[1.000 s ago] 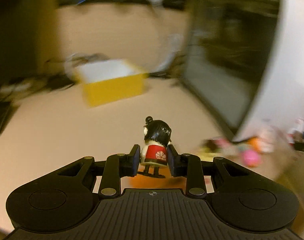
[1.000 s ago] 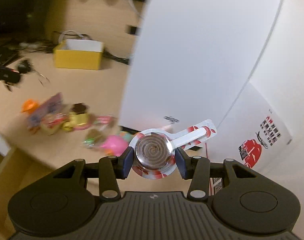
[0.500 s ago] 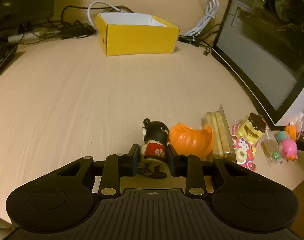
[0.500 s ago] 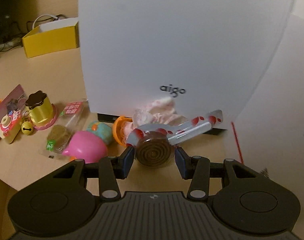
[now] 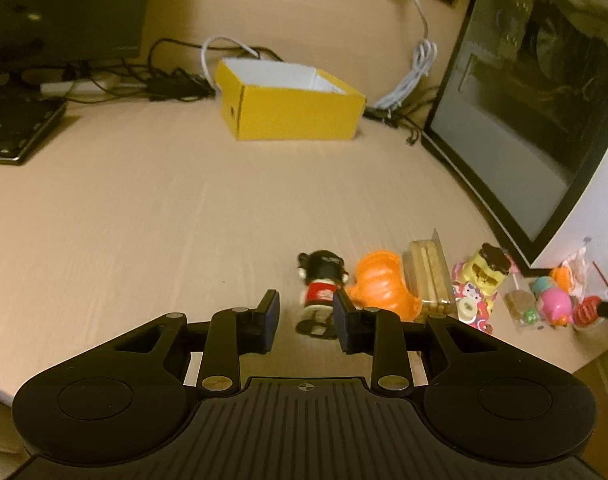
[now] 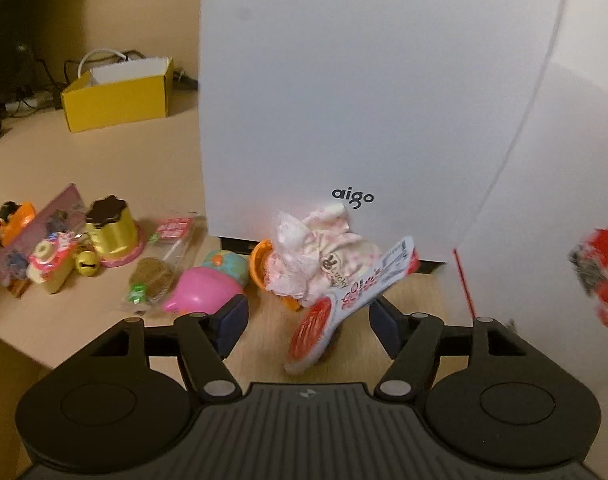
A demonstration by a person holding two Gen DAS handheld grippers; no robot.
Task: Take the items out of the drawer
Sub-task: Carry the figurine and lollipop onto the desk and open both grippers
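Note:
A small black-haired figurine in red stands on the wooden desk between my left gripper's jaws. It leans against the right finger, and bare desk shows between it and the left pad. In the right wrist view a red-and-white wrapped lollipop rests on its edge on the desk, its stick end pointing up to the right. My right gripper's jaws are opening, and neither pad touches the lollipop between them. No drawer is in view.
A row of small toys and snacks lies along the desk's front edge: an orange piece, a biscuit pack, a pudding toy, a pink toy and a frilly cloth. The white computer case stands close behind; the yellow box and cables sit farther back.
Both grippers have come down to the desk. The right jaws have spread and let go of the lollipop, which tipped onto its edge. The figurine has shifted toward the left gripper's right finger.

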